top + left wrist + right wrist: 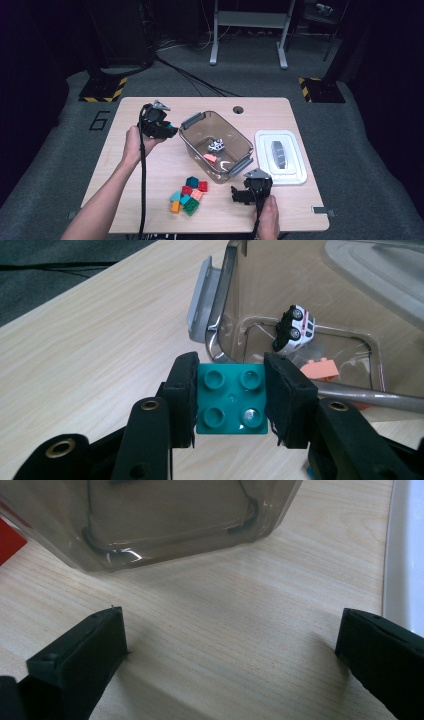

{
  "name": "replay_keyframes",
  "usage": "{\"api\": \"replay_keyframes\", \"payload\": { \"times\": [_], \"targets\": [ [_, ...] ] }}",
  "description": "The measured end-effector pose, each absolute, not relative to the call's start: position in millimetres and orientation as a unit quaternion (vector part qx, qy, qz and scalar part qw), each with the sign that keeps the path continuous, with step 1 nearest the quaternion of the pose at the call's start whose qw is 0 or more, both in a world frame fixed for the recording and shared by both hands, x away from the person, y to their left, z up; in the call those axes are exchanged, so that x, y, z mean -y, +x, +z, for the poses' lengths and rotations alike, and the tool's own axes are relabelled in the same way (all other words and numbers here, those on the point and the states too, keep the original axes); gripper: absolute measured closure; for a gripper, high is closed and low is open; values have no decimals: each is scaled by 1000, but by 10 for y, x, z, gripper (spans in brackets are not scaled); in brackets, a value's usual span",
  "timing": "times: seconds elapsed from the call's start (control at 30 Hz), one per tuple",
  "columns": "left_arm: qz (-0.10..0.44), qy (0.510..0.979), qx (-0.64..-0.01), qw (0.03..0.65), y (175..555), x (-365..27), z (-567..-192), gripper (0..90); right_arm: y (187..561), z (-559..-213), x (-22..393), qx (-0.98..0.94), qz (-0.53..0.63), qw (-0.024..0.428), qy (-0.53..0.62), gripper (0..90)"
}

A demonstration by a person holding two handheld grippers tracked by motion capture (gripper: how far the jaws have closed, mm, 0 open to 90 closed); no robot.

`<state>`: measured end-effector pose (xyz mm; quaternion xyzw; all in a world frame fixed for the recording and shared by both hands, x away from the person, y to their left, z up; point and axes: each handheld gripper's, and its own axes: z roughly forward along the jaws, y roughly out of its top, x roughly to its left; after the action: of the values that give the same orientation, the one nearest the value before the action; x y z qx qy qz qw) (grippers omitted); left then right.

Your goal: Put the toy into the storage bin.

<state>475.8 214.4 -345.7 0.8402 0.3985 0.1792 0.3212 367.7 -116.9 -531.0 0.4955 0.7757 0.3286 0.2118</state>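
Pale wood tabletop [150, 165] stands on grey carpet in a dim room. At its left side, the left gripper [231, 397] has its black jaws clamped on the two sides of a teal four-stud brick [231, 399], held clear of the wood. Just ahead of that gripper is a clear brown-tinted bin [200, 131] with grey latch handles. Inside the bin lies a white toy car [295, 327], tipped on its side, and next to it an orange brick [320, 369], partly cut off by the bin's rim. At the near edge, the right gripper [230, 645] has its jaws spread wide over bare wood with nothing between them. Ahead of it sits the bin's corner; just to one side is the white lid [280, 156]. Loose bricks [187, 196] lie clustered near the bin; single shapes are hard to tell.
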Motion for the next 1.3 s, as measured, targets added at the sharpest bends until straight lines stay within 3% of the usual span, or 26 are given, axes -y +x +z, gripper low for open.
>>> {"api": "replay_keyframes", "payload": {
  "times": [0.67, 1.3],
  "targets": [
    [168, 855, -371, 320, 4909, -1723, -3541, 591, 3682, -5309, 1167, -777, 330, 210, 493, 0],
    [135, 884, -354, 274, 4971, -1490, -3788, 589, 3684, -5309, 1165, -777, 331, 209, 492, 0]
  ]
}}
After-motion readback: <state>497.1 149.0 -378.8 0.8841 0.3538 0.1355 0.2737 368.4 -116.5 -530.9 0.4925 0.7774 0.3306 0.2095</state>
